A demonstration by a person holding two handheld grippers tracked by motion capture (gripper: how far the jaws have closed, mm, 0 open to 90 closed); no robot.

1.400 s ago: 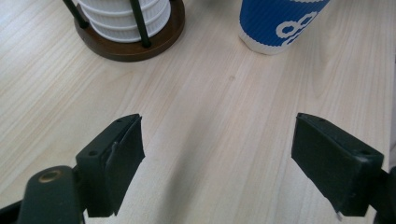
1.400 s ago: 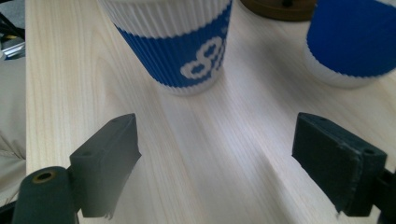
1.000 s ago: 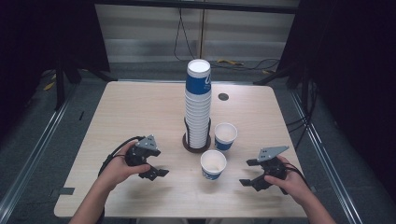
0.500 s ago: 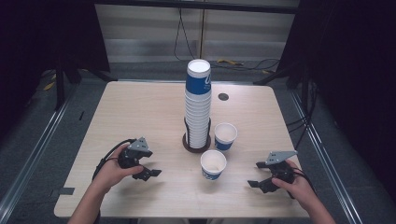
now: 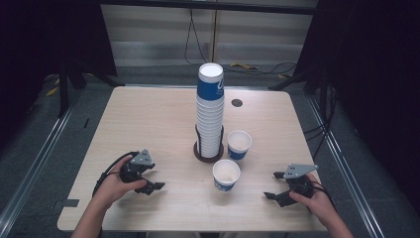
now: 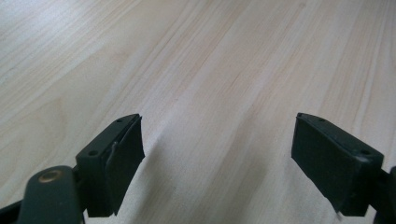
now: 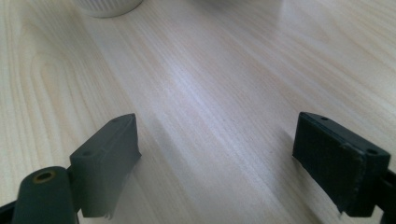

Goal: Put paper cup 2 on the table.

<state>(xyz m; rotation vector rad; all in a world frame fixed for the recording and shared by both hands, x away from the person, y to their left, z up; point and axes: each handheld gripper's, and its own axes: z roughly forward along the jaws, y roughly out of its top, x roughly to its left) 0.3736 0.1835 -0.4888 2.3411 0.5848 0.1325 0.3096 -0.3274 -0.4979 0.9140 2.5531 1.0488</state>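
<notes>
A tall stack of blue-and-white paper cups [image 5: 210,109] stands in a dark round holder [image 5: 208,152] at mid table. Two single cups sit by it: one [image 5: 239,144] to its right, one [image 5: 226,174] in front. My left gripper [image 5: 154,179] rests low over the front left of the table, open, with bare wood between its jaws [image 6: 217,144]. My right gripper [image 5: 274,185] sits low at the front right, open too, pointing towards the nearer cup, whose white base [image 7: 108,6] shows at the top of the right gripper view.
The light wooden table [image 5: 148,119] has a small dark round hole cover [image 5: 236,102] behind the stack. Cables trail from both grippers. Dark floor and metal rails lie beyond the table's edges.
Both hands have drawn outwards and back towards the front edge and sunk closer to the table. The cups have stayed put.
</notes>
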